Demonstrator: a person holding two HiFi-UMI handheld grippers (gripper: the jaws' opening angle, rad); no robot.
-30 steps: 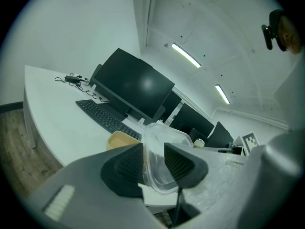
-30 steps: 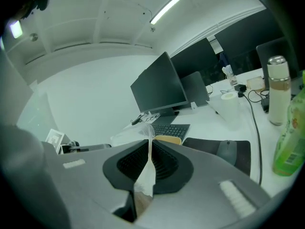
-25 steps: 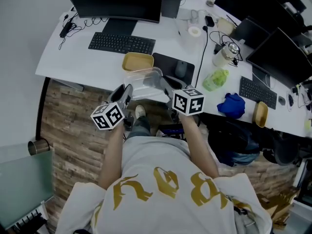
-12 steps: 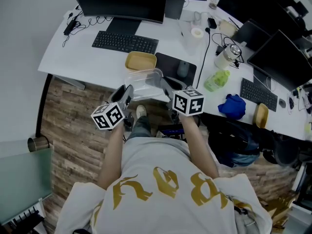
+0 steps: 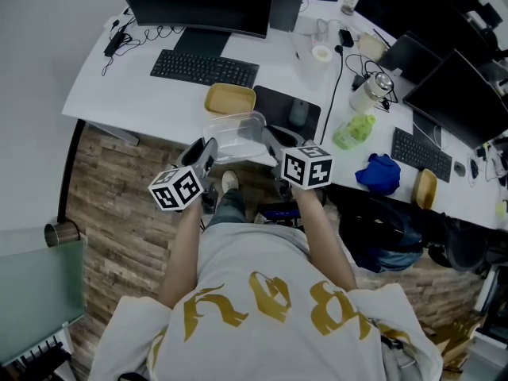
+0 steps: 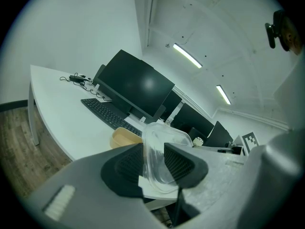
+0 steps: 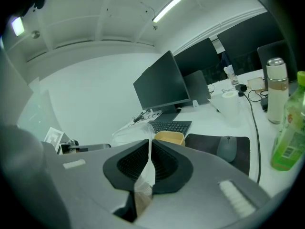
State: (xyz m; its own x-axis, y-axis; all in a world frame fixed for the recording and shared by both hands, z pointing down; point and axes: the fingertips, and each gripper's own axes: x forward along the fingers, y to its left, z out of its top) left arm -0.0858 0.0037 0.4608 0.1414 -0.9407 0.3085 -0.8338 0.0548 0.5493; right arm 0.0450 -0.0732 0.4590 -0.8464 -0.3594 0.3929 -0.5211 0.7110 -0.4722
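Clear plastic container (image 5: 234,136) — empty, held aloft

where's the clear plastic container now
Head view, centre: the clear plastic container is pinched between left tongs and right tongs at the white desk's near edge, just before the tan rounded dish.

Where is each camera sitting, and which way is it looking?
Head view: on the person's head, looking steeply down at the desk; arms, shirt, left tongs, right tongs show.
Left gripper view: rides the left tongs, facing keyboard and monitor; its jaws clamp the clear container.
Right gripper view: rides the right tongs, facing mouse and green bottle; jaws clamp that container.
Shared: both gripper views show the yellow dish.
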